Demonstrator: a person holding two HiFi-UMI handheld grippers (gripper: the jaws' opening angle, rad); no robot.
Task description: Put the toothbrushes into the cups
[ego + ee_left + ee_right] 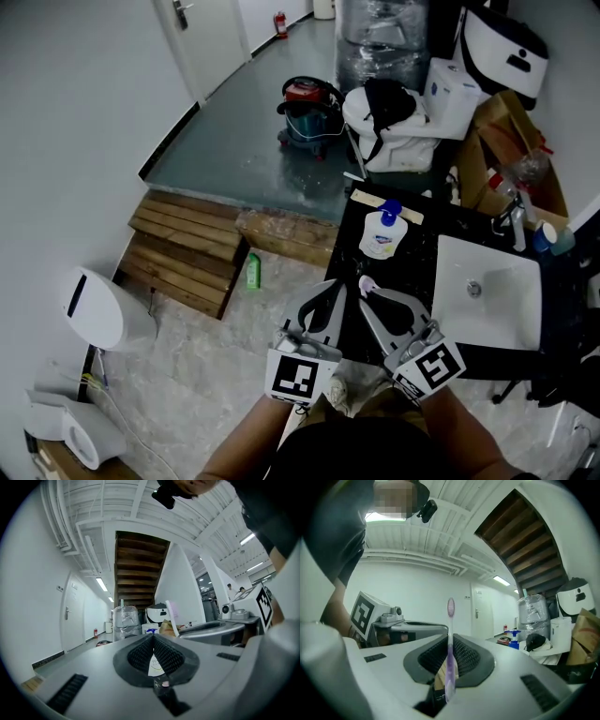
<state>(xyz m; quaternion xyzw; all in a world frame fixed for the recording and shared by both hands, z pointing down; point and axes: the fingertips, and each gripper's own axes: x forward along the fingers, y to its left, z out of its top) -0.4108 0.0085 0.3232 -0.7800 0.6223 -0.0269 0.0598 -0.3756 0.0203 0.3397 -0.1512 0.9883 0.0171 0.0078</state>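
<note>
The right gripper (449, 643) has its jaws clamped on 1 purple toothbrush (450, 620), bristles pointing away, above the near edge of the tabletop (424, 272). The left gripper (153, 638) has its jaws pressed together with nothing between them. This looks like the carry step. Next comes reaching a cup, perhaps among the small vessels (551, 238) at the far right.

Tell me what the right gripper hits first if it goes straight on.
Nothing near, it seems. The right gripper, shut on the toothbrush, points past the soap bottle, which sits right of its line, toward a far wall with a door. Depth is uncertain.
</note>
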